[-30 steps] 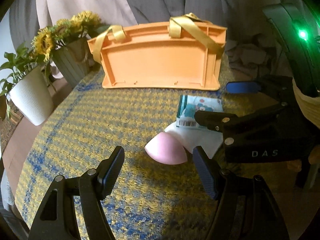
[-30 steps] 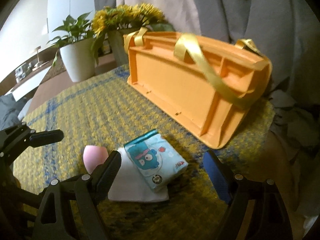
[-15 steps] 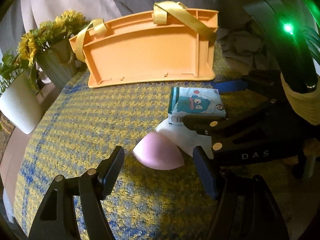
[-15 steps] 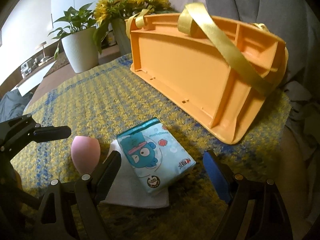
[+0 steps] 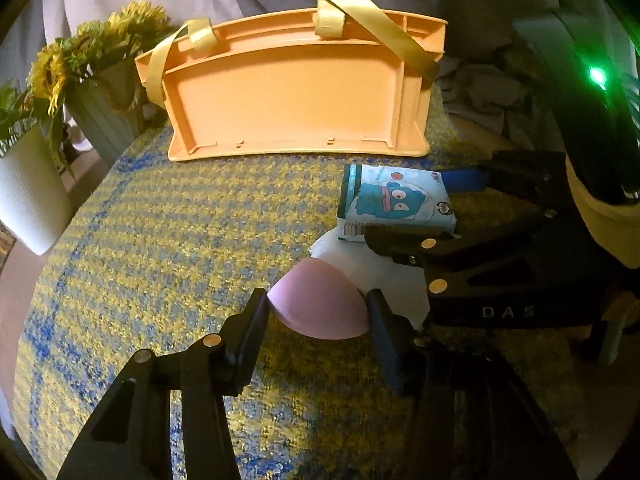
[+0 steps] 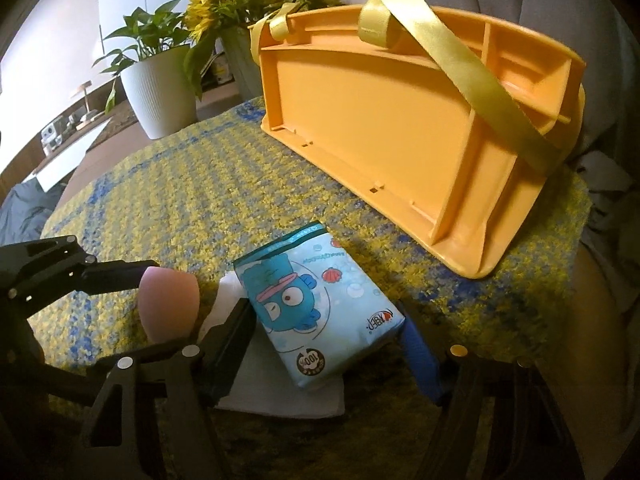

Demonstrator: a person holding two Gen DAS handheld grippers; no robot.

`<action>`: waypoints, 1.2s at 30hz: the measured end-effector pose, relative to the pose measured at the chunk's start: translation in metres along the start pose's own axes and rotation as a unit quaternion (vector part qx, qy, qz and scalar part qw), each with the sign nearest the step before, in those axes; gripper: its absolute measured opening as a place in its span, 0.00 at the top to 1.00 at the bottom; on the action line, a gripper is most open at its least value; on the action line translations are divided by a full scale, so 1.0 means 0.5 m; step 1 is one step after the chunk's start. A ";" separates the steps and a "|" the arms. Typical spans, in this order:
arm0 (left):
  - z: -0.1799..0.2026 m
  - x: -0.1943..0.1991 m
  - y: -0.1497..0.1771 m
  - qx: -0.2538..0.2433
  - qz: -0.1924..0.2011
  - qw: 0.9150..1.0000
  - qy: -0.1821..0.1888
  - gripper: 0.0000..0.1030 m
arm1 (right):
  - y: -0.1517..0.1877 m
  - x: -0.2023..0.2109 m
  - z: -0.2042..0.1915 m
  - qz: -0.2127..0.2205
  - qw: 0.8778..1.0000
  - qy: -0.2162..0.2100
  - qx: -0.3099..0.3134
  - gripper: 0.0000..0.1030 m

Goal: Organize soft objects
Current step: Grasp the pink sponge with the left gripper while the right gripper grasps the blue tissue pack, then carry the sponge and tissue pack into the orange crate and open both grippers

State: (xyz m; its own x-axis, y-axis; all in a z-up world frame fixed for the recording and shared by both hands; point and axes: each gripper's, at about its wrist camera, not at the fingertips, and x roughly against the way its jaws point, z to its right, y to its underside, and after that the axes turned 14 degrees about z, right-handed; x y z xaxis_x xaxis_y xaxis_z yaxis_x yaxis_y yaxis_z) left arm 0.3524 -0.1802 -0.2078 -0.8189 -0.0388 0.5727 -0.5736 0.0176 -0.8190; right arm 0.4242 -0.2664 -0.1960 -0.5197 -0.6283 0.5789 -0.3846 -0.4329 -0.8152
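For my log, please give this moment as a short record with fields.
left gripper: shut on sponge
right gripper: around tissue pack, jaws at both sides
tissue pack: lies on white cloth
basket: orange, on its side, behind the pack
surface: yellow-blue mat
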 end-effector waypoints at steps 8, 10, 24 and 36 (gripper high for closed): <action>-0.012 0.027 -0.006 0.009 0.013 1.000 -0.005 0.53 | -0.008 0.037 -0.002 0.023 0.999 0.030 -0.017 0.32; -0.016 0.037 -0.009 0.013 0.018 1.000 -0.006 0.53 | -0.012 0.048 -0.005 0.030 0.998 0.041 -0.024 0.32; -0.057 0.141 -0.047 0.035 0.078 0.996 -0.001 0.53 | -0.039 0.145 -0.045 0.070 0.989 0.104 -0.075 0.32; -0.098 0.233 -0.081 0.021 0.146 0.989 0.011 0.53 | -0.056 0.229 -0.107 0.107 0.974 0.155 -0.128 0.32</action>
State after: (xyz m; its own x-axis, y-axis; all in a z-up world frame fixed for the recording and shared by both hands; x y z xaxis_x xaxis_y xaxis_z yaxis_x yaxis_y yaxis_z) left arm 0.2790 -0.1365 -0.1063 -0.9502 -0.0172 0.3111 -0.3108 -0.0165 -0.9503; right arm 0.3349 -0.2916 -0.1060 -0.7991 -0.4438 0.4055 -0.3987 -0.1136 -0.9100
